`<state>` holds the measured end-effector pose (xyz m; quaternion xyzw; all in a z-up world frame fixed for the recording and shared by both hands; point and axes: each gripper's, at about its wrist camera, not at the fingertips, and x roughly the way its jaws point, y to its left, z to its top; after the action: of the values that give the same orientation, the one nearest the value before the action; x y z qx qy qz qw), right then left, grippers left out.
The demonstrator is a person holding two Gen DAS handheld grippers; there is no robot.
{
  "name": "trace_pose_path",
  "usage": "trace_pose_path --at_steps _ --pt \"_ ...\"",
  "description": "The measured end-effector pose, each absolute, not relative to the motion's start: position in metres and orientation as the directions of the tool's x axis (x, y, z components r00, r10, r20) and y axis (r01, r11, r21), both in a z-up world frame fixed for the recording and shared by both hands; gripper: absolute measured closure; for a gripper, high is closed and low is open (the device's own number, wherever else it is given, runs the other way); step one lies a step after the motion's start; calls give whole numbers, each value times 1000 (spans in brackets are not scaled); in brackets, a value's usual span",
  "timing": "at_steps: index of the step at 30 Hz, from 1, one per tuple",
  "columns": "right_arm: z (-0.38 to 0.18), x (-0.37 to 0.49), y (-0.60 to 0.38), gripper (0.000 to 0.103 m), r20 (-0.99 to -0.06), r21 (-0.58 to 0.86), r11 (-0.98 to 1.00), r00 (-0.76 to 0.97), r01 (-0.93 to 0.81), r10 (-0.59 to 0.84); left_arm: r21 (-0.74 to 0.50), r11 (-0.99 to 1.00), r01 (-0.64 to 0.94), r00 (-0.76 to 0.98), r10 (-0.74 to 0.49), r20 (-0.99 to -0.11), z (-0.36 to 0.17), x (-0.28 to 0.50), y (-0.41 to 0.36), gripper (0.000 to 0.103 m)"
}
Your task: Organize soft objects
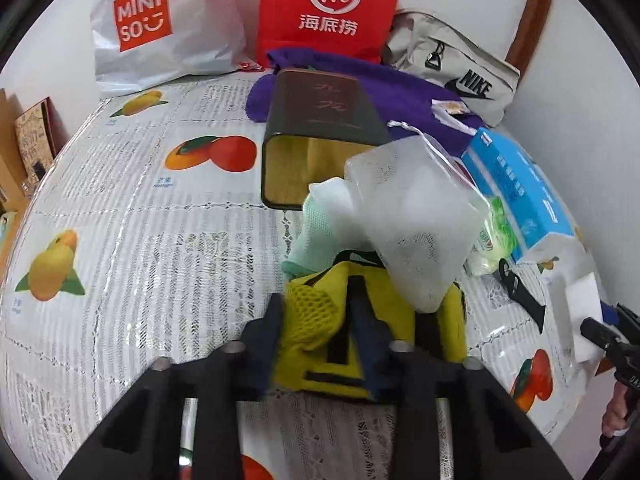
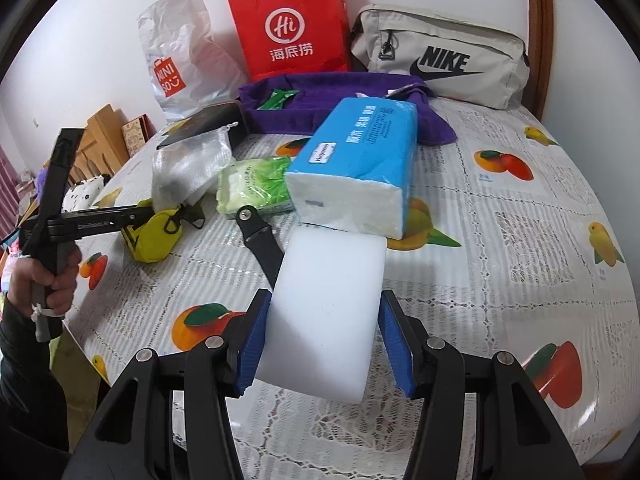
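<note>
- My left gripper (image 1: 316,320): dark blue pads nearly closed, pinching the yellow mesh pouch (image 1: 360,344). Netted fabric bunched between them, black strap down the pouch's middle.
- The pouch lies on the table (image 1: 140,240), right at my left fingertips, partly under the frosted drawstring bag (image 1: 412,216).
- Drawstring bag: translucent, soft, crumpled, thin white cord at its top. It leans over the pouch's far edge.
- My right gripper (image 2: 324,340): ribbed blue pads about half apart, one on each side face of the white foam block (image 2: 328,312). Left pad presses on it; the right pad's contact I can't tell.
- Foam block: matte, smooth, rectangular with rounded corners, sticking forward from the pads towards the blue tissue pack (image 2: 360,160).
- Tissue pack: glossy plastic wrap, brick-shaped, white end facing me, just beyond the block.
- Green-white wipes packet (image 2: 252,188): soft crinkly plastic, just left of the tissue pack.
- Table cover: clear shiny plastic over white lace, fruit prints.
- Far edge: purple cloth (image 2: 332,96), red paper bag (image 2: 292,28), white plastic bag (image 2: 180,52), grey fabric waist bag (image 2: 440,52).
- Dark open-ended box (image 1: 320,136) on its side behind the drawstring bag.
</note>
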<state>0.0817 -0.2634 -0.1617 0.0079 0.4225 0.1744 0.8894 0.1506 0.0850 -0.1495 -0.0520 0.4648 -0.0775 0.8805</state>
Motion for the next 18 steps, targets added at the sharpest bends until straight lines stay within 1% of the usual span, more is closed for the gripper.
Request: trace_pose_path --at_steps 3,6,10,12,18 --pt "-160 81 -264 50 -747 161 939 585 -302 317 -189 978 87 554 -205 -807 -145 140 86 79" --pt "-155 77 -263 49 -739 154 937 593 -313 319 -176 982 67 556 -184 -811 -141 128 89 79" --pt "-151 74 -260 50 -731 151 933 598 -327 328 -219 975 41 577 -202 -791 -129 103 98 79" --pt "-150 73 -259 50 -728 150 930 600 -334 333 -220 975 32 586 -196 -786 -122 93 100 79" --pt "-144 72 -259 50 -723 152 931 605 -331 333 -318 947 55 630 -280 -725 -97 72 109 79"
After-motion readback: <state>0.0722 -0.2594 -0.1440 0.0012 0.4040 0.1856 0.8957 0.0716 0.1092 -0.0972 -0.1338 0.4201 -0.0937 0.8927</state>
